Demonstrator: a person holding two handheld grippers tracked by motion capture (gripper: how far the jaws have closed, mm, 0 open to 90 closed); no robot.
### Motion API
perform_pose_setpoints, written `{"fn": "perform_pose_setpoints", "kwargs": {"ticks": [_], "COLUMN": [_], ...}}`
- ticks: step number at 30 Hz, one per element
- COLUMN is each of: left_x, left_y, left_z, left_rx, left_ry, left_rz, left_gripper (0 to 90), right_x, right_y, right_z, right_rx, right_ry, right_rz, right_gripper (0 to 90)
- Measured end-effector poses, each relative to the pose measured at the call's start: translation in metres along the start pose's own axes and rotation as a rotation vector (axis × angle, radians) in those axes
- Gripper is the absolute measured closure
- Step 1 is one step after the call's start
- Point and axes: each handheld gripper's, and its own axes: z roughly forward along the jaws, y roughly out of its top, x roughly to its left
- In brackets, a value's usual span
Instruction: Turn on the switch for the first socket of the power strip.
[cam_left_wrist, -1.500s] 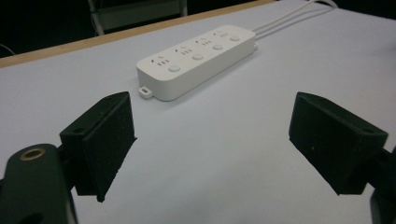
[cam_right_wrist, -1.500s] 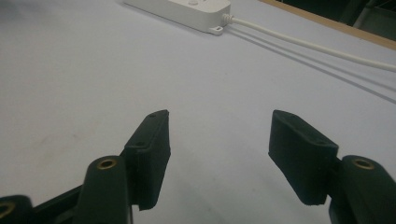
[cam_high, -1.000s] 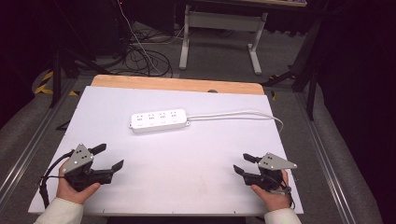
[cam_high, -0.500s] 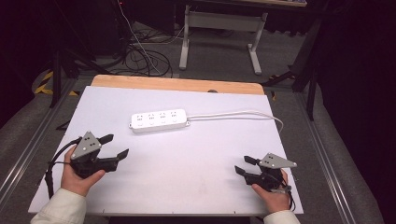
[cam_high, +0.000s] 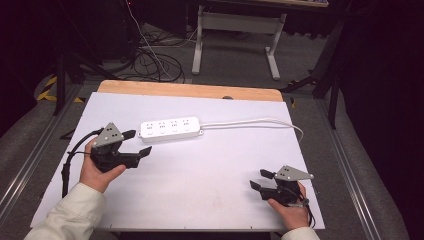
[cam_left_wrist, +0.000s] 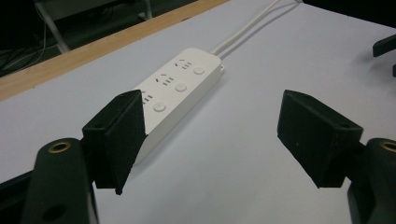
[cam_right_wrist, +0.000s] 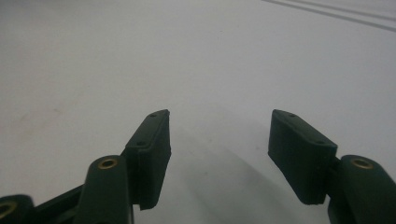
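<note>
Left gripper (cam_high: 136, 142) agape near one power strip (cam_high: 170, 129) — three buttons.

White power strip (cam_high: 170, 129): smooth plastic, slight sheen, round buttons same finish. Cord (cam_high: 250, 122): white rubbery sheath, smooth. Table top (cam_high: 210, 170): matt white sheet, paper-like, faint scuffs; far edge strip (cam_high: 190, 90) of bare light wood, matt. Left gripper (cam_left_wrist: 210, 126) and right gripper (cam_right_wrist: 217, 144): matt black plastic, pads dull with fine grain, brass-looking inserts at pivots; grey flat plate on top, matt. Sleeve (cam_high: 70, 215): cream woven cloth
</note>
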Motion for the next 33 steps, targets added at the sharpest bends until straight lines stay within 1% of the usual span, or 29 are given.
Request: {"fn": "perform_pose_setpoints", "kwargs": {"ticks": [1, 3, 7, 10, 13, 14, 16, 18, 20, 24, 26, 28, 29, 31, 32, 33], "left_x": [0.0, 0.001, 0.001, 0.002, 0.001, 0.001, 0.001, 0.0, -0.001, -0.002, -0.002, -0.002, -0.002, -0.004, -0.005, -0.006], "left_y": [0.003, 0.009, 0.02, 0.028, 0.033, 0.037, 0.042, 0.047, 0.052, 0.063, 0.067, 0.07, 0.072, 0.074, 0.076, 0.077], "left_z": [0.002, 0.008, 0.019, 0.026, 0.029, 0.033, 0.037, 0.042, 0.047, 0.055, 0.06, 0.066, 0.07, 0.076, 0.079, 0.082], "left_rx": [0.002, 0.012, 0.024, 0.022, 0.018, 0.021, 0.019, 0.023, 0.032, 0.042, 0.038, 0.045, 0.053, 0.067, 0.073, 0.073], "left_ry": [-0.01, -0.014, -0.024, -0.03, -0.027, -0.03, -0.027, -0.036, -0.044, -0.037, -0.043, -0.053, -0.053, -0.066, -0.073, -0.071], "left_rz": [0.001, 0.016, 0.024, 0.038, 0.042, 0.045, 0.05, 0.044, 0.049, 0.062, 0.053, 0.044, 0.05, 0.046, 0.051, 0.062], "left_gripper": [24.4, 24.4, 24.6, 25.8, 26.2, 26.3, 26.3, 26.5, 26.5, 26.8, 27.6, 27.7, 27.7, 27.7, 27.7, 27.7], "right_x": [0.0, 0.0, 0.0, 0.0, 0.0, 0.0, 0.001, 0.001, 0.0, 0.0, 0.0, -0.001, -0.001, -0.001, -0.001, -0.001], "right_y": [0.0, 0.0, 0.0, 0.0, 0.0, 0.0, 0.0, 0.0, 0.0, 0.0, 0.0, 0.0, 0.0, 0.0, 0.0, 0.0], "right_z": [0.0, 0.0, 0.001, 0.001, 0.002, 0.002, 0.002, 0.002, 0.002, 0.002, 0.002, 0.002, 0.002, 0.002, 0.002, 0.001], "right_rx": [0.001, 0.002, 0.004, 0.009, 0.011, 0.012, 0.013, 0.013, 0.015, 0.018, 0.02, 0.019, 0.019, 0.017, 0.013, 0.01], "right_ry": [-0.001, 0.0, 0.002, 0.002, 0.003, 0.004, 0.003, 0.004, 0.008, 0.011, 0.012, 0.016, 0.017, 0.021, 0.02, 0.02], "right_rz": [0.0, 0.0, 0.003, 0.001, -0.005, -0.005, -0.006, -0.007, -0.005, -0.003, -0.003, 0.0, 0.003, 0.004, 0.002, 0.0], "right_gripper": [40.1, 40.5, 40.6, 40.1, 39.1, 38.9, 38.8, 38.5, 38.5, 38.7, 38.8, 38.9, 38.9, 38.6, 38.5, 38.3]}}
